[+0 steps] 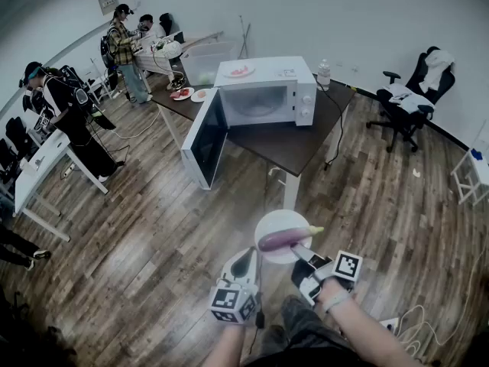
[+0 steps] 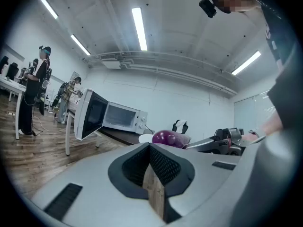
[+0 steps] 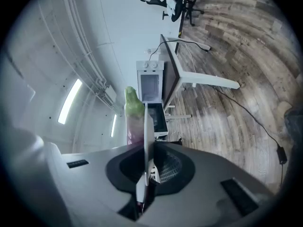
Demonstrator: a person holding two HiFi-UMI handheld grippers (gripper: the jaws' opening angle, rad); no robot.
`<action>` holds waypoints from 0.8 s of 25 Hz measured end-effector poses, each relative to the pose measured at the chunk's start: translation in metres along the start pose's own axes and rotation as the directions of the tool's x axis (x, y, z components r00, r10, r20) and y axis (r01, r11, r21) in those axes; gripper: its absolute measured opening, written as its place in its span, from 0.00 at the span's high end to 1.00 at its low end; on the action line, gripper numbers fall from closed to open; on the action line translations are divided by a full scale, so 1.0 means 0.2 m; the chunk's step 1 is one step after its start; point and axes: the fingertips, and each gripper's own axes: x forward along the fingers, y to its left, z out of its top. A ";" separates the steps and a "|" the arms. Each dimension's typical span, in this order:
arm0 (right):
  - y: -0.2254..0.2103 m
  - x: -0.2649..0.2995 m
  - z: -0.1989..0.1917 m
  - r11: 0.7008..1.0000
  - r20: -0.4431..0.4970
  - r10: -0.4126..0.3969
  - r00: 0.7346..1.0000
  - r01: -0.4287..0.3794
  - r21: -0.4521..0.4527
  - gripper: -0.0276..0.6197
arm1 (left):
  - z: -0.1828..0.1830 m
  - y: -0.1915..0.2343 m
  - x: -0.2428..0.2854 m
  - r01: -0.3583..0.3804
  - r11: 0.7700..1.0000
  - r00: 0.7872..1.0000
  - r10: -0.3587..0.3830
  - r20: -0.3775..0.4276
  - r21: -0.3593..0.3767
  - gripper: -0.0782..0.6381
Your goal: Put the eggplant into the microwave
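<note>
Microwave (image 1: pixel 263 98) is standing door-open, well ahead of the load. White plate (image 1: pixel 279 219) is sitting rim-pinched in the right gripper's (image 1: pixel 302 252) narrow jaws; tilting it while approaching the microwave could be rolling the eggplant (image 1: pixel 284 240) off, which is lying loose just beyond those jaws. Left gripper (image 1: pixel 246 260) is hanging closed, empty.

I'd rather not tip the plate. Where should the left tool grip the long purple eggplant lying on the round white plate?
Probably the thick middle of the long purple eggplant, from above, pads across its width: it lies flat on the round white plate, its green stem nearest the right tool.
</note>
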 end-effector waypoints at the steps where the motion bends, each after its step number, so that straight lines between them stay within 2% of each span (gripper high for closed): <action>1: 0.00 0.02 0.02 1.000 -0.001 0.003 1.000 -0.003 -0.001 0.92 | 0.00 0.01 0.03 -0.001 1.000 1.000 0.001 -0.002 0.002 0.90; 9: -0.04 0.21 0.27 1.000 -0.024 0.003 1.000 -0.003 -0.015 0.92 | 0.02 0.11 0.30 -0.026 1.000 1.000 0.026 -0.017 0.005 0.90; 20: 0.00 0.51 0.65 0.999 -0.072 -0.006 0.997 0.004 -0.032 0.92 | 0.11 0.23 0.74 -0.061 0.998 0.998 0.061 0.007 0.003 0.90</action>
